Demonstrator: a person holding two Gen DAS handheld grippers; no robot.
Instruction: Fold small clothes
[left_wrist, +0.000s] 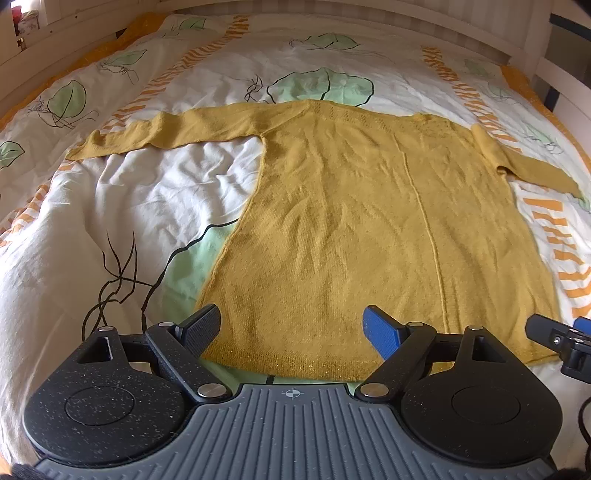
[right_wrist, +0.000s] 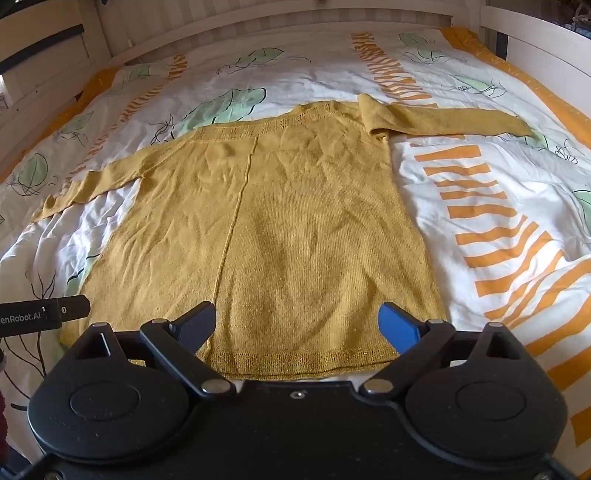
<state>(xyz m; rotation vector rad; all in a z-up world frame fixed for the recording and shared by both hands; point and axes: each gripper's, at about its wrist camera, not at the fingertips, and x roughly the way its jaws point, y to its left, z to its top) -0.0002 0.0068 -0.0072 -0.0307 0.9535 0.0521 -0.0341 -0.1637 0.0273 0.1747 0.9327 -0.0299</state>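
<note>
Item: mustard knit sweater (left_wrist: 369, 221), spread flat on the bed's leaf-and-stripe duvet (left_wrist: 129, 206), both sleeves out sideways, hem nearest you.

Your left gripper (left_wrist: 291, 328): jaws wide apart, nothing between them, over the hem's left part.

Your right gripper (right_wrist: 299, 325): jaws wide apart, empty, over the hem's right part.

Hidden: the hem's middle runs under both gripper bodies.

Room: bare duvet on either side; white bed frame (right_wrist: 258, 33) beyond.
</note>
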